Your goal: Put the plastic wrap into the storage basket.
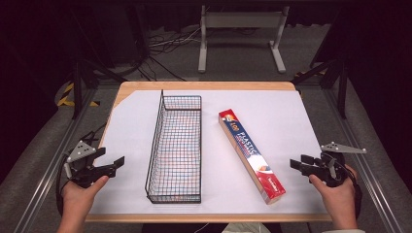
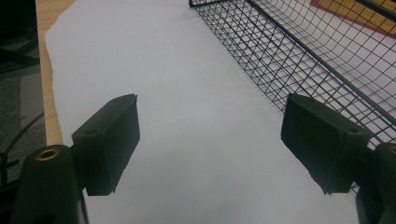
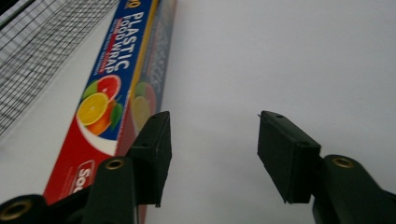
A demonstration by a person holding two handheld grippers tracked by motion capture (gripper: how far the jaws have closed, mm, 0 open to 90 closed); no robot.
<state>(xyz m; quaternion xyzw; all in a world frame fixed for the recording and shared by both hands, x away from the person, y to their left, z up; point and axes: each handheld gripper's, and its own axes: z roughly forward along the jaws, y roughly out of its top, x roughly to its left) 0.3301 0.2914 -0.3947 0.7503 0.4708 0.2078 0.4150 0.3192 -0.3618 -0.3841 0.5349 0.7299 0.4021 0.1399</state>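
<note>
Plastic wrap box (image 1: 250, 154) lies flat on the white sheet (image 1: 272, 104) covering the tabletop (image 1: 204, 86), right of centre, its long axis running from about 11 o'clock at the far end to 5 o'clock at the near end. The wire basket (image 1: 175, 148) sits just to its left, long and narrow, roughly parallel but apart from it.

Your right gripper (image 1: 302, 164) is the nearer one: it hovers near the right edge, and the box's near end lies at about 9 o'clock from it, close by. In the right gripper view the box (image 3: 109, 100) runs up the left side, just outside the left finger (image 3: 152, 151), not between the two. Those fingers stand apart with only bare sheet in the gap, holding nothing.

Your left gripper (image 1: 115, 165) waits at the tabletop's left edge with the basket between it and the box. Its fingers (image 2: 109, 144) are spread wide and empty, the basket mesh (image 2: 303, 51) just beside the right one.

I judge you'd need to swing the right gripper left to straddle the box across its narrow width.
</note>
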